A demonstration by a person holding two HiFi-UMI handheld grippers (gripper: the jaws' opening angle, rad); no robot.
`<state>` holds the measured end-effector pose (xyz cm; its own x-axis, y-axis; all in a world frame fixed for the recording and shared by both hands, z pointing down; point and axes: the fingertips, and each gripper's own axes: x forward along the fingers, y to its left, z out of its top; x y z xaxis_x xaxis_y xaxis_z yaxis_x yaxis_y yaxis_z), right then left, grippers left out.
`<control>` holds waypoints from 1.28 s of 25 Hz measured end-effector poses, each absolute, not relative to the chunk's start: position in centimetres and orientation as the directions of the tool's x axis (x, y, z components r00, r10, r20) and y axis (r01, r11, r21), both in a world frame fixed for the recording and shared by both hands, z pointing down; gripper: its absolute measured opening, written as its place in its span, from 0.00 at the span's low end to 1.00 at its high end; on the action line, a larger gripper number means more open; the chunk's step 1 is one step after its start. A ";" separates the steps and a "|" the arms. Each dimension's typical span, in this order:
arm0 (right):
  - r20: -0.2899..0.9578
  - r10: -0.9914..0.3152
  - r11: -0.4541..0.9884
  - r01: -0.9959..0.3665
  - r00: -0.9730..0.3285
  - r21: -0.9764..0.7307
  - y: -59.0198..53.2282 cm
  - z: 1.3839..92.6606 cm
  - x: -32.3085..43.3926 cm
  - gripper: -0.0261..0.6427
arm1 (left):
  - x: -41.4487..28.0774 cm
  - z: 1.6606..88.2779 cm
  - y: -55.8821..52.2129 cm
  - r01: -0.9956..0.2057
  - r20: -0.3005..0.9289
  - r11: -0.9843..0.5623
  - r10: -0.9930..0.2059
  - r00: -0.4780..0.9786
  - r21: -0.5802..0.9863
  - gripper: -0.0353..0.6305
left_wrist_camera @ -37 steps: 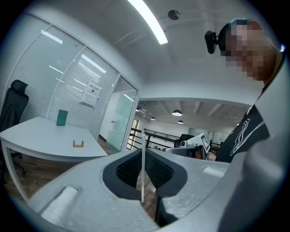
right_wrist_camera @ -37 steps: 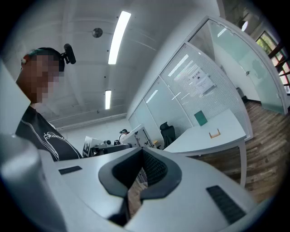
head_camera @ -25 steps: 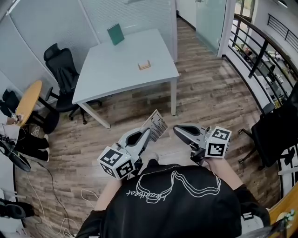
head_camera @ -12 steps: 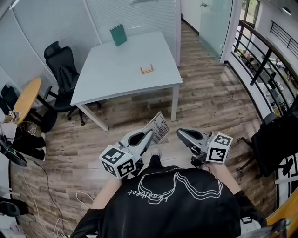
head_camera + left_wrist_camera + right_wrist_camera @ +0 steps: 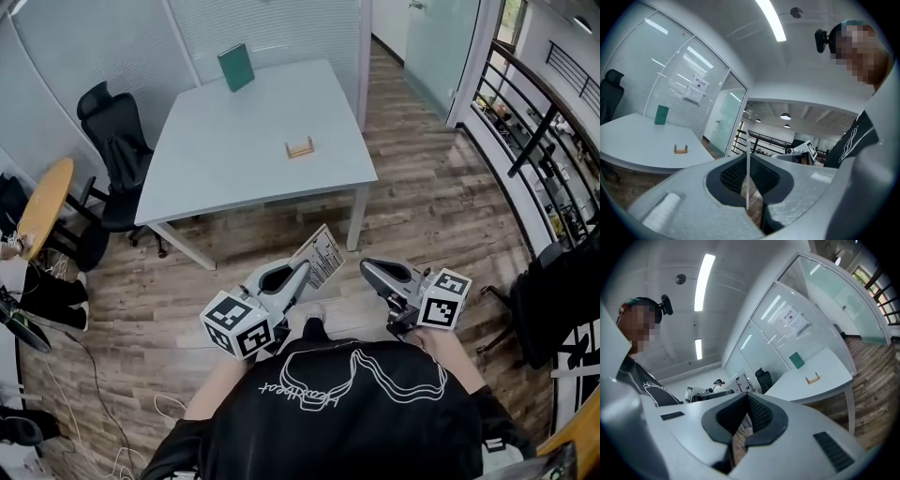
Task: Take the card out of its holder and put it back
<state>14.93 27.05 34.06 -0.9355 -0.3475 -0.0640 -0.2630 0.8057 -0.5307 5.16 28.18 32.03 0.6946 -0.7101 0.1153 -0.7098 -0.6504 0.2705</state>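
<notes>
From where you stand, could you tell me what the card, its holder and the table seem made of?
The card looks like thin paper or cardstock, matte white with dark print. The holder is probably wood: tan, matte. The table top is smooth pale grey, likely laminate.

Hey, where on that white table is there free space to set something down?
Most of the table is bare: the whole left half beside the black chair, and the near strip in front of the wooden holder. Taken spots are only the holder itself and the green book standing at the far edge.
</notes>
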 end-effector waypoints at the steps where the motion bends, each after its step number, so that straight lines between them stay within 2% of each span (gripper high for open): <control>1: -0.061 -0.354 0.799 -0.268 -0.933 -0.539 25.9 34.2 14.5 0.05 | 4.7 32.2 27.0 -0.708 0.119 -0.650 -0.707 0.697 0.277 0.09; 20: -0.016 -0.400 0.758 -0.321 -0.916 -0.567 3.8 33.9 3.8 0.05 | -6.7 33.1 3.6 -0.678 0.127 -0.656 -0.681 0.721 0.332 0.09; 32: -0.001 -0.409 0.744 -0.332 -0.913 -0.580 -1.7 34.9 2.0 0.05 | -9.0 34.9 -2.2 -0.674 0.128 -0.630 -0.686 0.716 0.386 0.09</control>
